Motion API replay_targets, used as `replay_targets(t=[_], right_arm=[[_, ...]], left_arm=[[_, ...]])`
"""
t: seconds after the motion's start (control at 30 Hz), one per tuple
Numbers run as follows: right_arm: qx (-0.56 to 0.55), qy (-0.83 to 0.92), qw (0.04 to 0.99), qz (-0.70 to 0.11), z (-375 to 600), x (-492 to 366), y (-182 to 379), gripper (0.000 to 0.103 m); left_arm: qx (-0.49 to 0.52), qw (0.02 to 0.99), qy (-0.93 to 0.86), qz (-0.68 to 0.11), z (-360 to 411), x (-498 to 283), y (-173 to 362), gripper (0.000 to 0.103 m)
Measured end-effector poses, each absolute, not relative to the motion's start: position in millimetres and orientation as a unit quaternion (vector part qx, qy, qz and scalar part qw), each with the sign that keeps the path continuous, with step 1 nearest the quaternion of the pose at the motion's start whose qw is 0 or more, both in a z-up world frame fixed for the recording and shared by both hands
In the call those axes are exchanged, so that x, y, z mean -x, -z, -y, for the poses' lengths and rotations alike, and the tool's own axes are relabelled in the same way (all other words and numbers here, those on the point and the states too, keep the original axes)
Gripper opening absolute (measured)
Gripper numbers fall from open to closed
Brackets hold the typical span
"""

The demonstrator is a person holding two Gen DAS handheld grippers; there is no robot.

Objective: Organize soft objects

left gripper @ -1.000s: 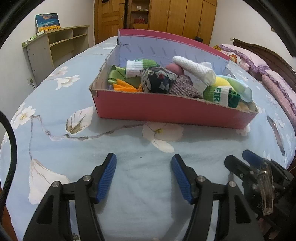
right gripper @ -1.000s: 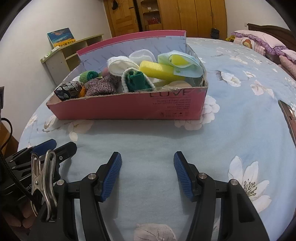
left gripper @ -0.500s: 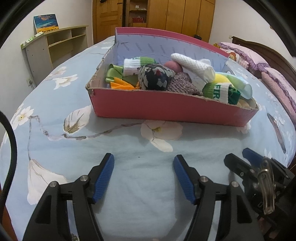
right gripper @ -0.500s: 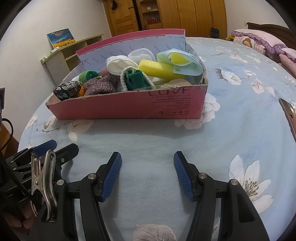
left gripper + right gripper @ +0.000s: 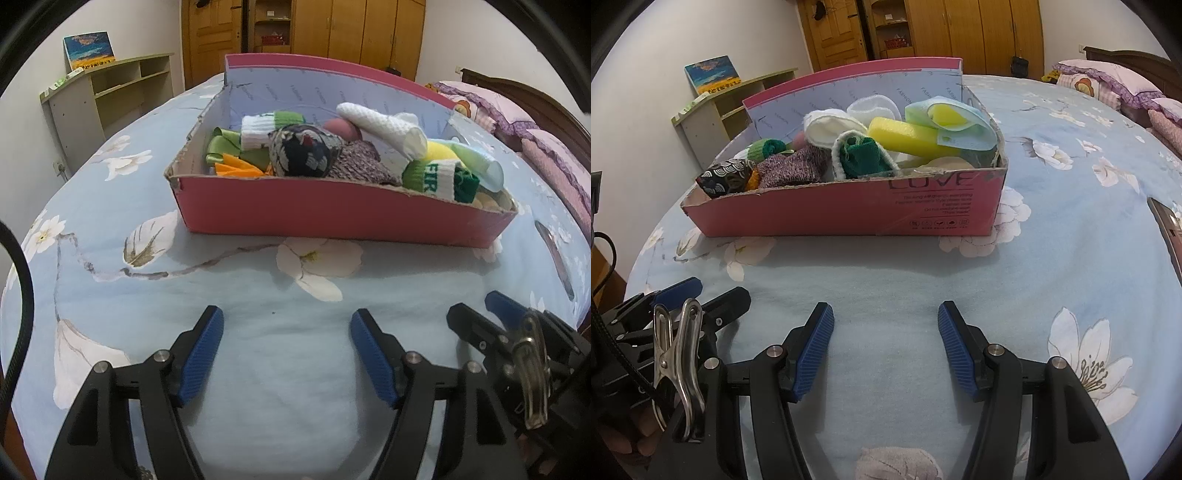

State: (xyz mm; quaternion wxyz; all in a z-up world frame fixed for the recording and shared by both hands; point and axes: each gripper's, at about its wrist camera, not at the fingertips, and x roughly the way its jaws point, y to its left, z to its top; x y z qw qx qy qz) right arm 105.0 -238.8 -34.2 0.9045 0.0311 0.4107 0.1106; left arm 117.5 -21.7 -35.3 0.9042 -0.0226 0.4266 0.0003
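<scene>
A pink cardboard box [image 5: 332, 214] [image 5: 831, 214] stands on the blue floral bedspread and holds several soft things: a dark patterned pouch [image 5: 303, 155], a purple knitted sock [image 5: 362, 166], a white rolled cloth [image 5: 384, 125], green and white socks [image 5: 439, 181], a yellow sponge [image 5: 905, 136]. My left gripper [image 5: 287, 332] is open and empty, hovering over the bedspread in front of the box. My right gripper [image 5: 885, 328] is open and empty too, beside the left one, which shows at the left edge [image 5: 683, 295].
A wooden shelf unit [image 5: 110, 96] with a picture stands by the left wall. Wardrobes and a door are at the back. Pink pillows [image 5: 517, 122] lie at the right. A dark flat object [image 5: 1167, 229] lies on the bedspread at the right.
Both grippers stay open and nearly still. The left view has shifted slightly, so the box sits a little nearer and higher in it.
</scene>
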Motion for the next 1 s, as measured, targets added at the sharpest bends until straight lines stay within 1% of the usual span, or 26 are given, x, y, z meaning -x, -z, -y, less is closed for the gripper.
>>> replay_targets(t=[1.0], right_arm=[[-0.026,-0.109,0.906,-0.409,235.6,-104.7,35.6,0.062]], left_arm=[[0.016,0.906,0.001,-0.423,23.1,-115.4,36.1,0.078]])
